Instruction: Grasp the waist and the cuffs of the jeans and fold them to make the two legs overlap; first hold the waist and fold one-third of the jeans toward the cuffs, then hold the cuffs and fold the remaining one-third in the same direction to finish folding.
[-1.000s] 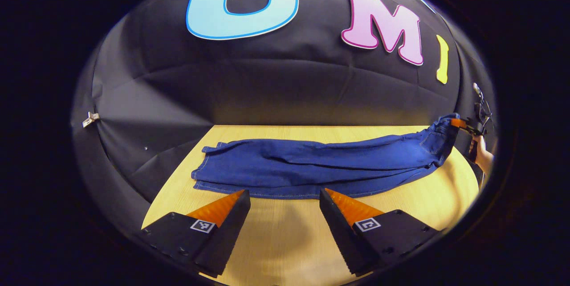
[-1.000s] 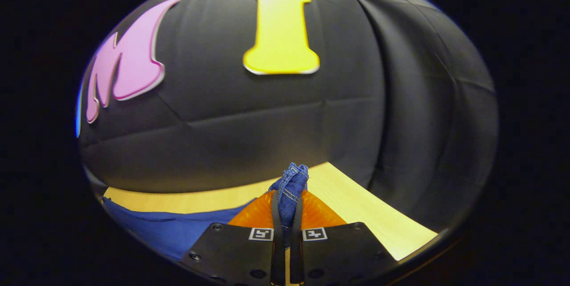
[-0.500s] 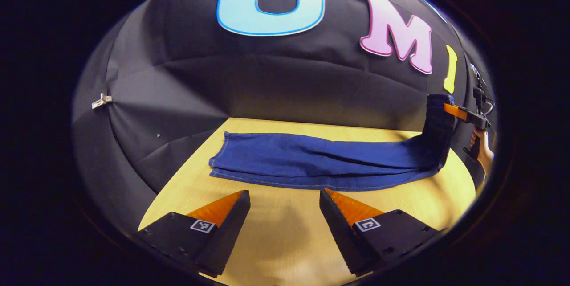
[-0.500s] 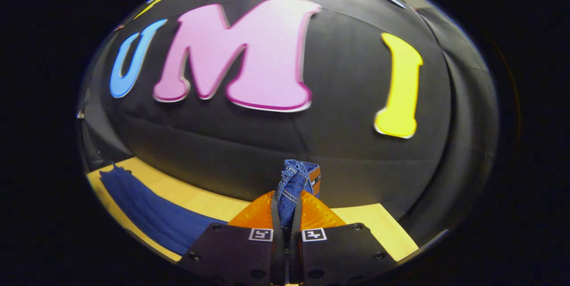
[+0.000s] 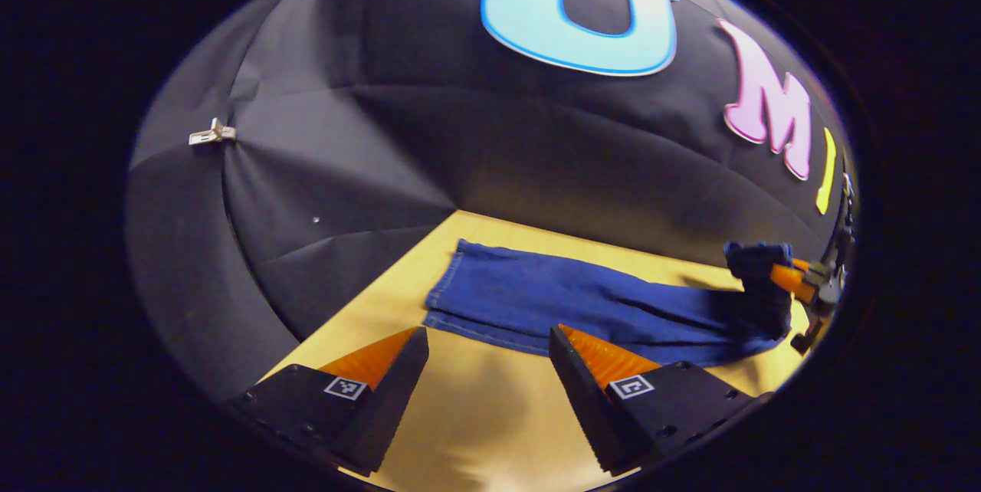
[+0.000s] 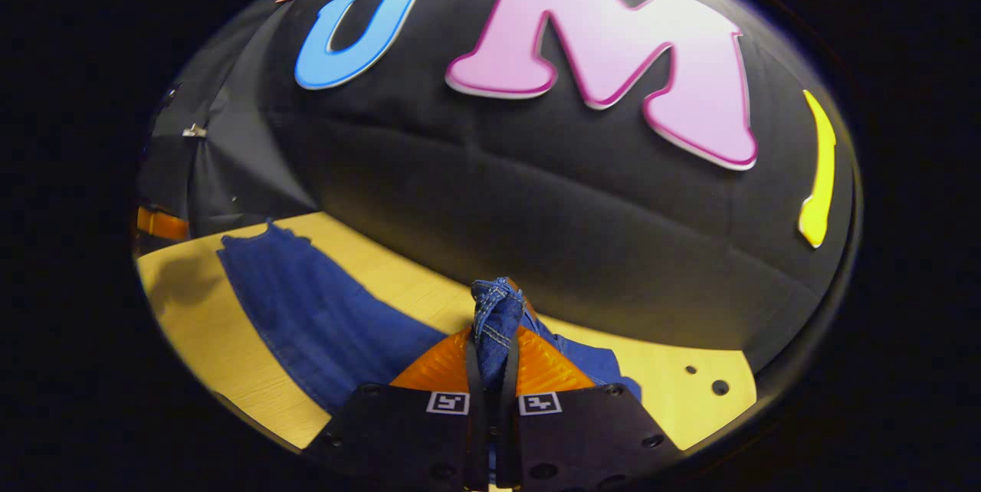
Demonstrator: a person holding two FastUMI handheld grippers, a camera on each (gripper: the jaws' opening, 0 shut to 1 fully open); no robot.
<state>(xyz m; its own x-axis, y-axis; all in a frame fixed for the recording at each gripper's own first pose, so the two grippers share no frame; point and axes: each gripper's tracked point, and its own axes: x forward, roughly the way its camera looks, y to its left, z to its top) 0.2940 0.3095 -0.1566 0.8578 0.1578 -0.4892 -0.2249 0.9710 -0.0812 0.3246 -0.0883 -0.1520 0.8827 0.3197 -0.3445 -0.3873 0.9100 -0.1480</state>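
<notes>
Jeans (image 5: 567, 300) lie long and flat on the table (image 5: 475, 415), with the two legs stacked one on top of the other. The right gripper (image 6: 490, 369) is closed tight on the waist (image 6: 497, 306), and a bunch of blue cloth pokes up between its orange fingers (image 6: 437, 365). In the left gripper view that waist end (image 5: 755, 266) hangs up off the table while the rest lies down flat.

The left gripper (image 5: 487, 358) is wide open and holds nothing. It hovers over bare wood, near the front edge of the jeans. The cuffs (image 5: 444, 300) lie flat at the far end from the waist.

Jeans are soft and floppy, so they bend where you lift them. They look thick and a bit heavy too, so I think a small pinch could slip. The waist is a good place to grab because the band is thick with strong seams. For the cuffs, I would pinch both legs at the hem together, so one leg does not slide off the other.
</notes>
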